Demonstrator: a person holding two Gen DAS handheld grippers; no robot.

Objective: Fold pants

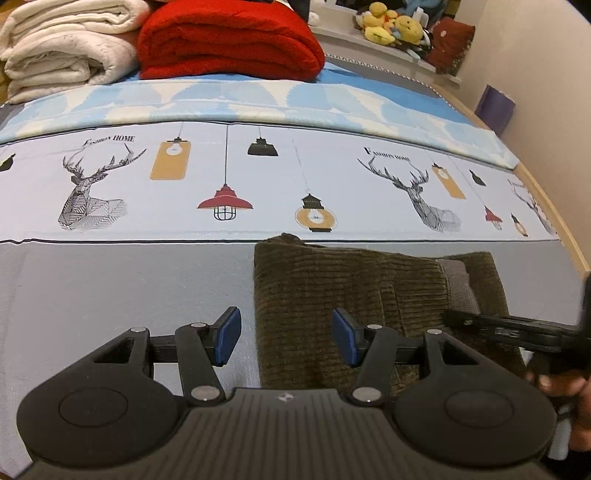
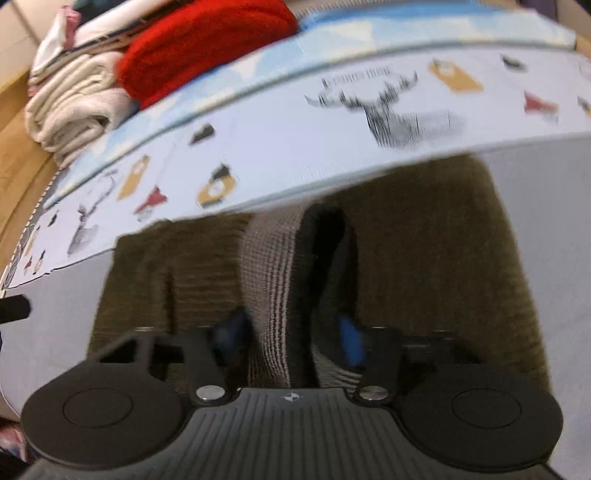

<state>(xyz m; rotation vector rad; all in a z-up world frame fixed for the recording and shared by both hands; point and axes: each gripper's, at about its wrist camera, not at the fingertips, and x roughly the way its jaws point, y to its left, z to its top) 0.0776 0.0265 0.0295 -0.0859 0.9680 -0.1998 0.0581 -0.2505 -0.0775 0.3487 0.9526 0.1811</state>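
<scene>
Olive-brown ribbed corduroy pants [image 1: 332,291] are lying folded on the grey band of the printed bed sheet [image 1: 110,280], just below its pale strip of deer heads and hanging lamps. A grey knit waistband lining [image 1: 456,284] is showing at the fold on the right side of the bundle.

Seen from the left wrist, the left tool [image 1: 286,338] is hovering over the left edge of the pants with its blue pads standing apart; one pad is over bare sheet, the other over the corduroy, and neither is pressing on anything. The right tool [image 1: 517,332] is reaching in from the right edge of that view, low over the pants.

The right wrist view is blurred. There the right tool [image 2: 291,332] is sitting low over the waistband lining [image 2: 266,266], with the grey knit and a dark fold of cloth running between its blue pads; whether the pads are actually pinching it, I cannot tell.

Further up the bed, well apart from the pants, a folded red fleece blanket [image 1: 229,40] and a folded cream blanket [image 1: 66,44] are resting side by side. Yellow plush toys [image 1: 395,24] are sitting on a ledge beyond. Nothing is lying on the sheet between the tools and the pants.
</scene>
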